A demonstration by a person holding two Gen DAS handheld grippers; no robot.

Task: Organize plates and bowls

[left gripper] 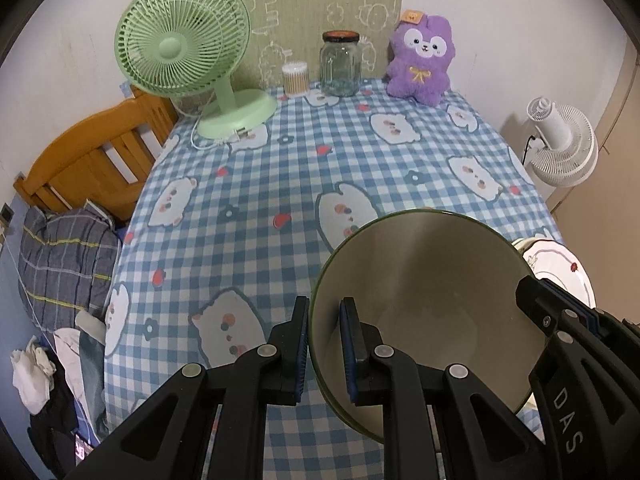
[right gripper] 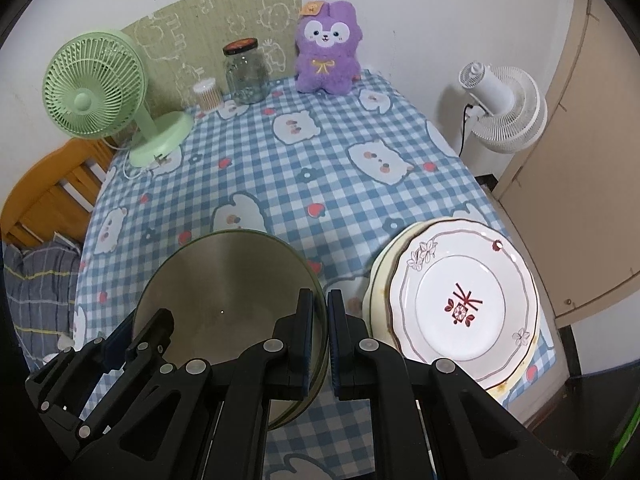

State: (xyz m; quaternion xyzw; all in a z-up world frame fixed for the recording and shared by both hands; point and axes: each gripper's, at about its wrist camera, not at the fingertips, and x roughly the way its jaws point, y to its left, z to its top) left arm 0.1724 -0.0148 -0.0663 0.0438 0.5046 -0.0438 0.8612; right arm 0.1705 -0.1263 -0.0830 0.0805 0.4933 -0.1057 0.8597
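Observation:
A beige bowl with a dark green rim [left gripper: 424, 296] [right gripper: 228, 280] is near the table's front edge. My left gripper [left gripper: 324, 344] is shut on the bowl's left rim, one finger inside and one outside. My right gripper [right gripper: 320, 336] is shut on the bowl's right rim the same way; it also shows in the left wrist view [left gripper: 560, 320]. A stack of white plates [right gripper: 460, 300] with floral trim lies just right of the bowl; its edge shows in the left wrist view [left gripper: 560, 264]. Whether the bowl rests on the cloth I cannot tell.
The blue checked tablecloth [right gripper: 320, 168] covers the table. At the back stand a green desk fan [left gripper: 184, 52], a cotton swab tub [left gripper: 295, 78], a glass jar [left gripper: 341, 64] and a purple plush toy [left gripper: 420, 64]. A white floor fan [right gripper: 504, 104] stands right; a wooden bed frame [left gripper: 88, 160] left.

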